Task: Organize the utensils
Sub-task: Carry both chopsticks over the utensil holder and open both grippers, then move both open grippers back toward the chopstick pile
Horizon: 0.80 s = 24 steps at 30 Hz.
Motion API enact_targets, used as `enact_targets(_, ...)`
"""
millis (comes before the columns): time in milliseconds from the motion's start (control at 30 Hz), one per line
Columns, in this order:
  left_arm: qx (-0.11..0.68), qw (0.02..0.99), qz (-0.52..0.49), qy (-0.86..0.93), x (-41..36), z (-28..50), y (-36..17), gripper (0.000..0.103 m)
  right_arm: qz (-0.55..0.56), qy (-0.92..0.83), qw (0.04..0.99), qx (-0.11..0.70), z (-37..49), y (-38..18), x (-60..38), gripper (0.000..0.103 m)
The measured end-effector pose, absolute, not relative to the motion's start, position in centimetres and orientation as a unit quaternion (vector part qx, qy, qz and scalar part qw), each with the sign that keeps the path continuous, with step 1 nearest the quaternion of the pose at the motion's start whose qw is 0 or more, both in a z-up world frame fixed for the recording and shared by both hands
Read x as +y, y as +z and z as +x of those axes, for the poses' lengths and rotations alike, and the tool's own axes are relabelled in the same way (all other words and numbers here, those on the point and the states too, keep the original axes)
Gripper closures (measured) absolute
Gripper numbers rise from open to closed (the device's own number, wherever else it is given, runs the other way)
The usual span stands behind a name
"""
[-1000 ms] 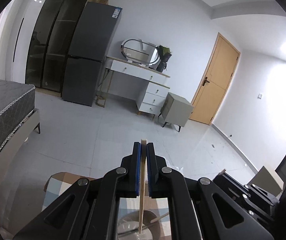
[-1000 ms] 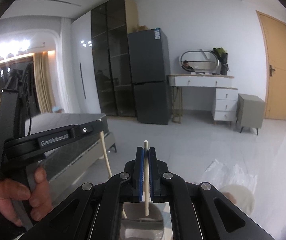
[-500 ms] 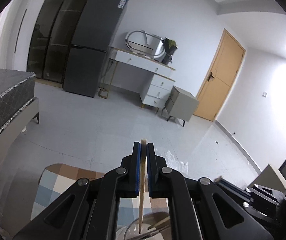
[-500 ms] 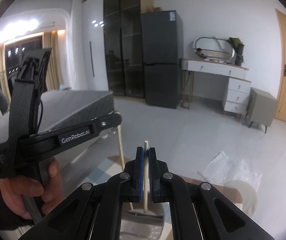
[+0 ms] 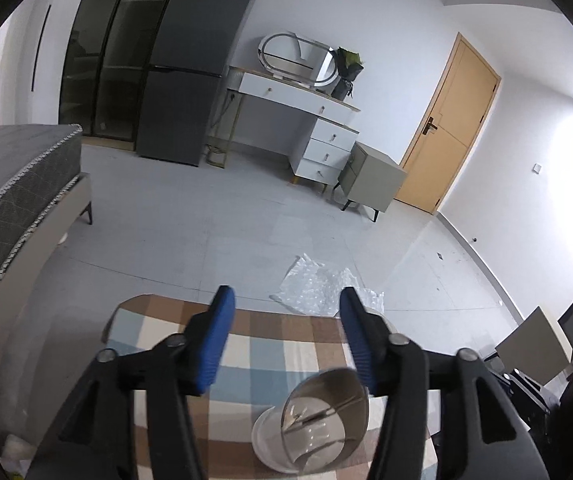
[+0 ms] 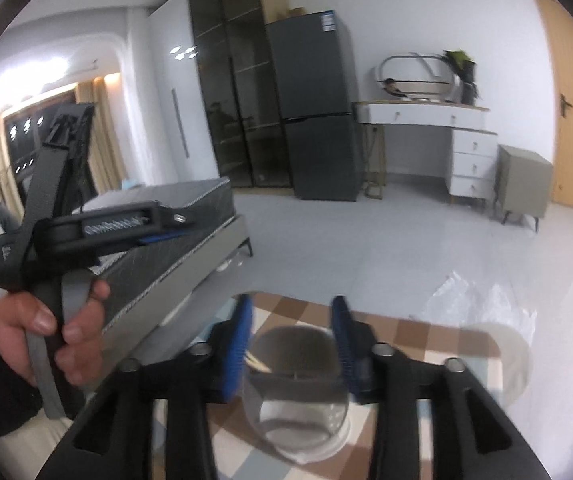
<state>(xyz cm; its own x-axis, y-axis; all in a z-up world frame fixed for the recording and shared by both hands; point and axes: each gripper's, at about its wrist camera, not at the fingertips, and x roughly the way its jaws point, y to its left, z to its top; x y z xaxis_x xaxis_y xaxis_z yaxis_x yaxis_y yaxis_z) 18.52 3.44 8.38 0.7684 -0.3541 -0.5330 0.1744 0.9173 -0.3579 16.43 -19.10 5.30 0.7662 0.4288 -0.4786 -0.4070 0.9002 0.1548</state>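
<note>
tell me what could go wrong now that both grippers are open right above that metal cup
1. The metal cup looks tall and narrow on its small white saucer; a nudge from the right gripper, whose open fingers straddle its rim, might tip it.
2. The chopsticks lean inside; a finger catching one on withdrawal could lever the cup over.
3. The left gripper hovers close by, so the two could bump.

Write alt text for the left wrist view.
The open left gripper, with blue-padded black fingers, hangs empty above a shiny steel utensil cup on a white saucer, on a checked tablecloth. Behind: grey tiled floor, bed, refrigerator, wooden door.
</note>
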Motion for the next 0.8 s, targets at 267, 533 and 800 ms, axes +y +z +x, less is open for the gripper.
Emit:
enact_targets(267, 0.301, 0.942, -0.112, -0.097, 3.9, 13.6, 9.9, 0.03, 0.062, 0.187, 0.953, 0.228, 10.9, 7.4, -20.4, 0.022)
enact_targets(533, 0.294, 0.95, -0.077, -0.069, 2.9, 9.1, 10.2, 0.018, 0.083, 0.176, 0.961, 0.197, 5.8, 8.8, -20.3, 0.002)
enact_targets(800, 0.277, 0.958, -0.066, -0.037, 3.0, 6.1, 9.3, 0.002, 0.078, 0.16, 0.961, 0.209, 3.3, 6.8, -19.9, 0.0)
